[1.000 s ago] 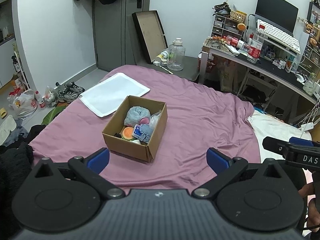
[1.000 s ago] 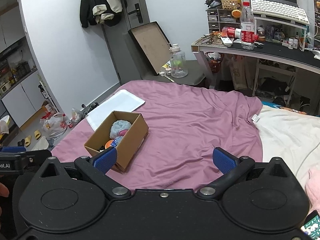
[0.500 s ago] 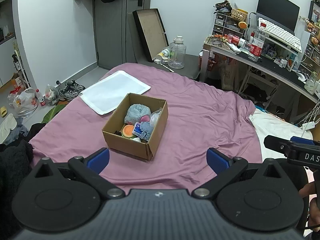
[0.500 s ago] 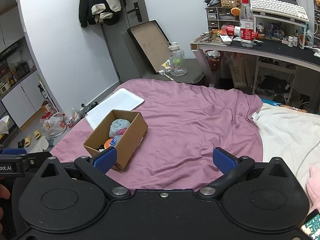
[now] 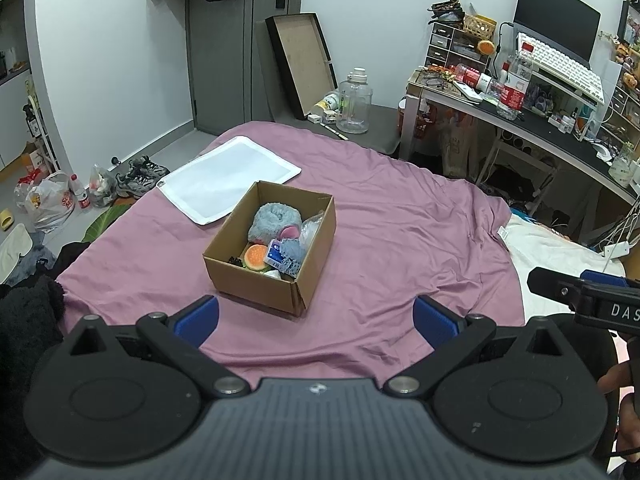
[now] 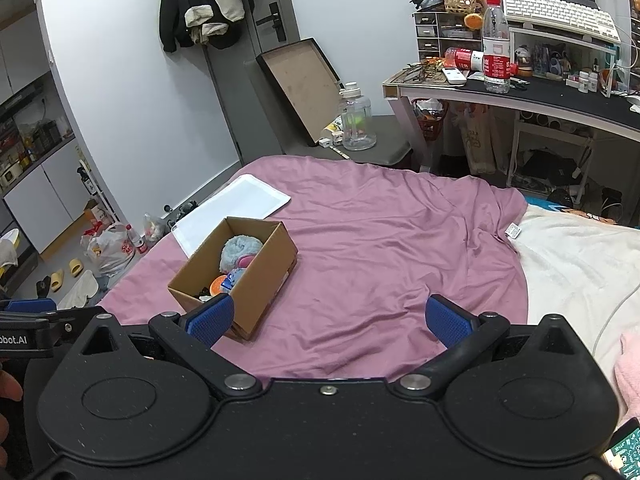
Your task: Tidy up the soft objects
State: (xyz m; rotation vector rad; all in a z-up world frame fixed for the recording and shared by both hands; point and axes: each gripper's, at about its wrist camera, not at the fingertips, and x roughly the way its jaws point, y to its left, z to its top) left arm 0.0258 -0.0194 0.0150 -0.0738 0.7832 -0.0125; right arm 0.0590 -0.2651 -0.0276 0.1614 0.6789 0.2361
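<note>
Left wrist view: left gripper (image 5: 316,316) spread wide, holding nothing, above the purple bedspread (image 5: 400,232). At 12 o'clock, just ahead, open cardboard box (image 5: 260,280) with blue plush toy (image 5: 274,220) and orange burger toy (image 5: 256,257) inside; white tray (image 5: 228,178) at 11.

Right wrist view: right gripper (image 6: 327,320) likewise wide apart, empty. Box (image 6: 256,284) at 10 o'clock, behind the left fingertip (image 6: 210,320).

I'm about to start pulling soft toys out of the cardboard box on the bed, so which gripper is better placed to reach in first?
Probably the left. The cardboard box sits almost centred ahead of the open left gripper, its open top facing it. For the right gripper, also open and empty, the box lies off toward its left finger.
</note>
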